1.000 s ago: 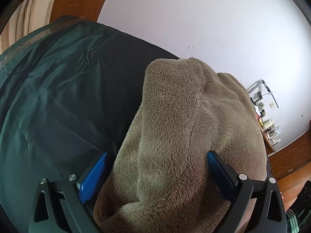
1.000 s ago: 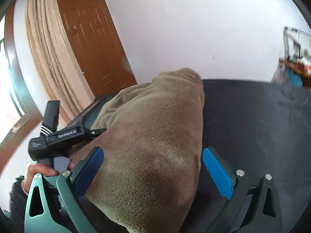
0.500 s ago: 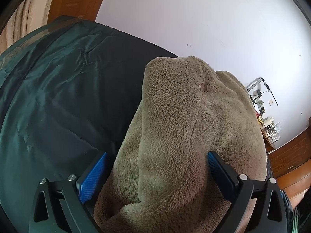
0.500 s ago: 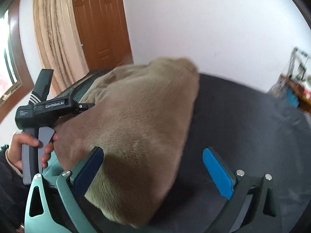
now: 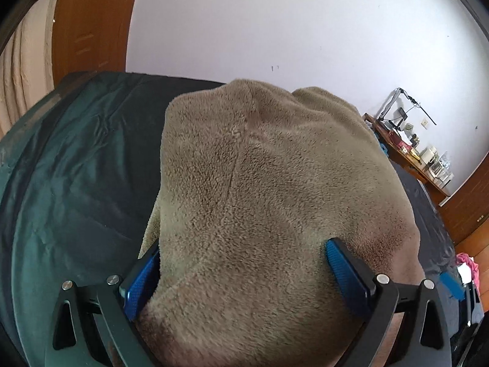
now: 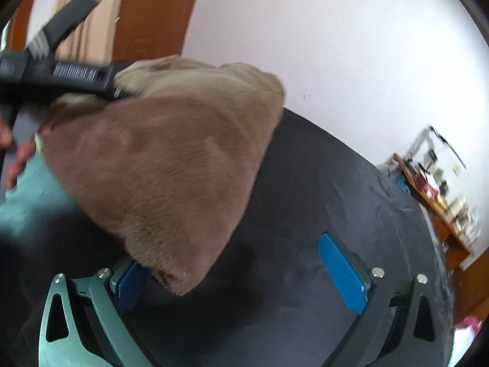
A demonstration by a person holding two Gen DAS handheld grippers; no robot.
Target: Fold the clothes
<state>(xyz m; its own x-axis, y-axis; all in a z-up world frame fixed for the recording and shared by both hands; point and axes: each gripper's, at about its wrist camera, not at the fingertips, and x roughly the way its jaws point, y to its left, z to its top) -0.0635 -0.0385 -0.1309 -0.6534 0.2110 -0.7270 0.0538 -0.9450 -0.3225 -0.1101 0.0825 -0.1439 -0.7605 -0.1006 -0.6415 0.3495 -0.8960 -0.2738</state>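
Note:
A brown fleece garment (image 5: 269, 202) lies bunched on a dark cloth-covered surface (image 5: 70, 177). My left gripper (image 5: 244, 278) is open, its blue pads wide apart, with the fleece draped over and between them. In the right wrist view the same garment (image 6: 171, 165) rises at the left, motion-blurred. My right gripper (image 6: 241, 275) is open; the garment's lower corner overlaps its left pad (image 6: 130, 281), and the right pad (image 6: 342, 275) stands over bare dark cloth (image 6: 336, 202). The left gripper's black body (image 6: 61, 76) shows at the garment's upper left, held by a hand.
A white wall rises behind the surface. A wooden door (image 5: 91, 27) and beige curtain (image 5: 21, 70) stand at the left. A cluttered wooden desk (image 5: 409, 150) stands at the far right, with pink cloth (image 5: 466, 260) on the floor.
The right gripper has drawn back to the right, so the garment now overlaps only its left pad. The left gripper stays under the fleece and has tilted up slightly.

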